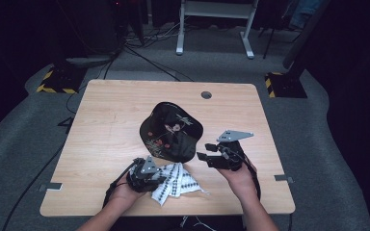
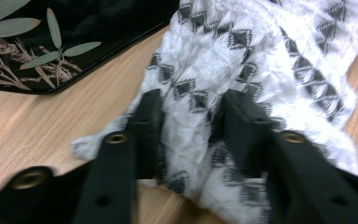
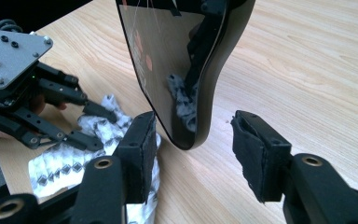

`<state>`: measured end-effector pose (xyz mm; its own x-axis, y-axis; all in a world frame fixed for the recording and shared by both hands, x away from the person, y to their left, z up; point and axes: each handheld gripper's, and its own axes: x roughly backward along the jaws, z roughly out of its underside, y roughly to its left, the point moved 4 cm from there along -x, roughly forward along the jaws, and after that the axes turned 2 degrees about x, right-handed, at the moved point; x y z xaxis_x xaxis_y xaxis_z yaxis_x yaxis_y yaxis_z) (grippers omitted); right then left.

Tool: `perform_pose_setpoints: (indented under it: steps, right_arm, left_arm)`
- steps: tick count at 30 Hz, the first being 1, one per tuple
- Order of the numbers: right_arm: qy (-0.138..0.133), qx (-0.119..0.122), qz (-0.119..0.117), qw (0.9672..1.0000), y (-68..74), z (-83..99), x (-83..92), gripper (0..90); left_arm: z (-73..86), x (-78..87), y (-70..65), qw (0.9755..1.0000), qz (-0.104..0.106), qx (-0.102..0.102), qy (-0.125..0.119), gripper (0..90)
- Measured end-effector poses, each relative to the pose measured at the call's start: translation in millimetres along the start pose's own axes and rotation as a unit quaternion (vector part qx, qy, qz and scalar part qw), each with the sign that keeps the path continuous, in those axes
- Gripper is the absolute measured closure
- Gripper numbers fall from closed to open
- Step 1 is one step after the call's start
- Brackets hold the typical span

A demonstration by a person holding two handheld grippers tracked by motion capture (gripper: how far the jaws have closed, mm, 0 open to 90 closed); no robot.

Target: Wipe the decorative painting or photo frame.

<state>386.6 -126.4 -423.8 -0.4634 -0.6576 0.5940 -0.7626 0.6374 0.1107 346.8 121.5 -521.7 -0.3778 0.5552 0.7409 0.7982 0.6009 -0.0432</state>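
Where the black lacquered plate (image 1: 171,131) stands tilted on the wooden surface (image 1: 106,120), its top is cut off in the right gripper view; right hand-held gripper (image 3: 193,140) apparently released astride its lower rim; left hand-held gripper (image 2: 189,121) clenched on patterned white cloth (image 2: 242,60) just beside, folds blurred

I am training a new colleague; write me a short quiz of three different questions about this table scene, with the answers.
1. True or false: the left gripper has the white patterned cloth between its jaws.
2. The black decorated plate is: A) flat on the table; B) tilted up on its edge; C) upside down on the cloth.
3. In the right gripper view, what lies between the jaws of the right gripper?

Key
1. True; the pads press on a bunched fold.
2. B
3. The lower edge of the plate; the pads stand apart from it on both sides.
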Motion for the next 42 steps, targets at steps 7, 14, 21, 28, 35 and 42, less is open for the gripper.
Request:
perform_pose_setpoints:
  steps: [7, 14, 21, 28, 35, 42]
  right_arm:
    - [-0.016, -0.005, 0.000, 0.9999, -4.3, -5.8, -0.2, 46.8]
    - [-0.025, 0.000, -0.007, 0.9997, -5.9, -13.5, -8.8, 46.5]
    - [-0.027, 0.004, -0.017, 0.9995, -7.8, -18.7, -21.3, 46.7]
    - [-0.031, 0.009, -0.026, 0.9991, -9.8, -24.6, -31.9, 48.8]
    - [-0.039, 0.019, -0.041, 0.9982, -11.3, -28.9, -38.1, 50.5]
    - [-0.043, 0.024, -0.058, 0.9971, -13.2, -31.0, -47.9, 57.2]
  left_arm:
    - [-2.8, 12.1, 2.9, 0.9996, 0.026, 0.015, 0.003, 77.3]
    - [-3.8, 42.3, 9.0, 0.9984, 0.042, 0.027, -0.028, 78.3]
    - [8.0, 91.5, 31.2, 0.9960, 0.026, 0.050, -0.070, 78.3]
    - [19.7, 112.2, 38.8, 0.9944, 0.004, 0.064, -0.085, 78.3]
    - [32.7, 128.0, 50.2, 0.9910, -0.036, 0.086, -0.096, 78.0]
    - [51.1, 145.3, 70.3, 0.9817, -0.087, 0.136, -0.101, 78.0]
